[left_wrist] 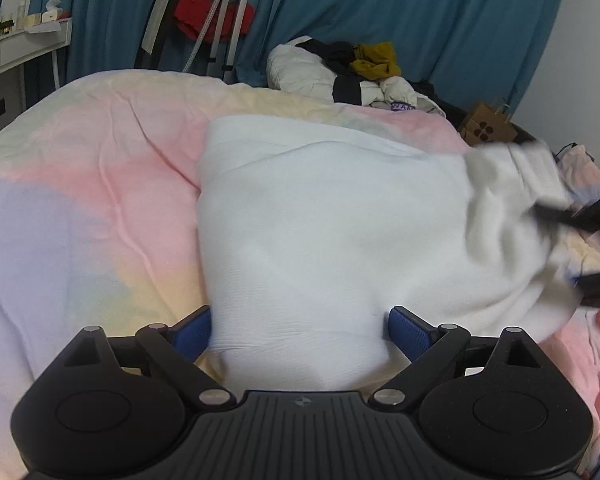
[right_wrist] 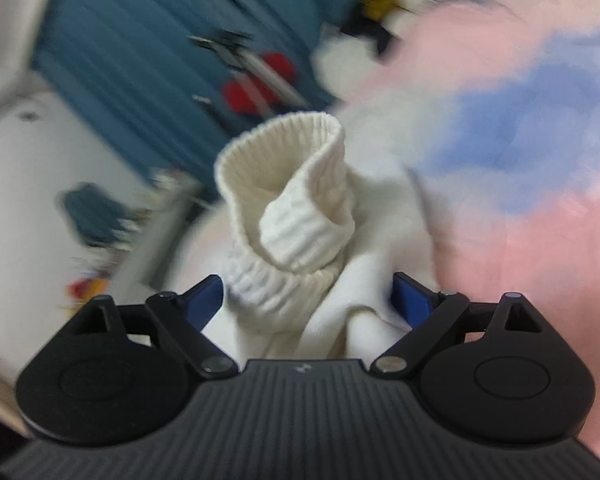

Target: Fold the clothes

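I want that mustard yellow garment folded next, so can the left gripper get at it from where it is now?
Probably not yet: the left gripper has the white sweater between its fingers, and the mustard garment lies far across the bed.

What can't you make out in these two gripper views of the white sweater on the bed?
- Left wrist view: the white sweater hides the left gripper pads' contact; its far right side is motion-blurred.
- Left wrist view: the right gripper is blurred and cut by the edge.
- Right wrist view: the ribbed cuff is sharp, the room behind smeared; the right gripper grip is covered by cloth.
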`<move>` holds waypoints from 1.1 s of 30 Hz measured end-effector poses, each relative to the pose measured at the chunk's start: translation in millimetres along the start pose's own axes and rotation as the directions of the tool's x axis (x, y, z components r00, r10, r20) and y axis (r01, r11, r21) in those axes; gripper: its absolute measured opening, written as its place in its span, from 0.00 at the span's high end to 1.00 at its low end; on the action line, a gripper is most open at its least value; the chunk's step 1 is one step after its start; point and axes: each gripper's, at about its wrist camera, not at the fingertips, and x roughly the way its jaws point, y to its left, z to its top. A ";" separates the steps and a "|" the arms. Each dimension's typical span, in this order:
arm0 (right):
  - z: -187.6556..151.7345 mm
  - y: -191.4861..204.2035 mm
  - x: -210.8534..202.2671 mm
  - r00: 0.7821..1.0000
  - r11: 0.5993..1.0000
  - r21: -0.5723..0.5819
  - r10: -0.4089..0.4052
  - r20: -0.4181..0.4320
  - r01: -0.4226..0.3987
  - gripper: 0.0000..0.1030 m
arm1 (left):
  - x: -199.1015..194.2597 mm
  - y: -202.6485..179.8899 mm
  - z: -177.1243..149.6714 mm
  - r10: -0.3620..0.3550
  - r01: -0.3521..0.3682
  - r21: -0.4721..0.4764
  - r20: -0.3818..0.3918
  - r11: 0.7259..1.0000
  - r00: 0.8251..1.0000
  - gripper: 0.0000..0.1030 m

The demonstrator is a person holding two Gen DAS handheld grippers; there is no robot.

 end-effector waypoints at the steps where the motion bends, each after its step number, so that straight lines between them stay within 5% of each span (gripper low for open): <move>1: -1.0 -5.3 7.7 0.998 0.998 0.013 -0.053 -0.028 0.053 0.10 | 0.1 -1.2 -1.5 0.002 -0.002 0.007 -0.003 1.000 1.000 0.08; 8: -13.1 -16.0 31.0 0.987 0.986 0.065 -0.148 -0.055 0.152 0.02 | -2.2 -10.4 -5.7 0.028 -0.029 0.062 0.019 0.998 0.999 0.09; 13: -10.7 14.5 7.1 0.999 1.000 0.014 -0.015 0.044 0.015 0.03 | -0.6 -9.9 -5.2 0.037 -0.038 0.050 0.030 0.998 0.999 0.09; 16: -8.8 16.1 -1.9 0.996 0.999 0.019 0.025 0.081 -0.027 0.11 | 0.5 -8.3 -3.3 0.023 -0.024 0.035 0.027 0.999 0.999 0.09; 20: -9.1 7.3 21.8 0.990 0.990 0.008 -0.140 0.005 0.140 0.35 | -5.0 -7.8 0.1 -0.014 0.013 0.023 0.041 1.000 0.999 0.09; 23: -12.1 5.8 21.1 0.986 0.986 0.013 -0.167 0.008 0.166 0.43 | -16.2 1.0 4.4 -0.064 0.067 -0.047 0.059 0.997 0.996 0.08; 28: -15.8 9.5 16.0 0.984 0.984 0.009 -0.178 0.029 0.178 0.47 | -41.4 23.7 10.7 -0.149 0.175 -0.174 0.153 0.969 0.977 0.03; 33: -15.4 13.1 17.3 0.980 0.981 0.002 -0.195 0.045 0.195 0.47 | -19.9 36.6 18.1 -0.116 0.140 -0.223 0.119 0.965 0.986 0.03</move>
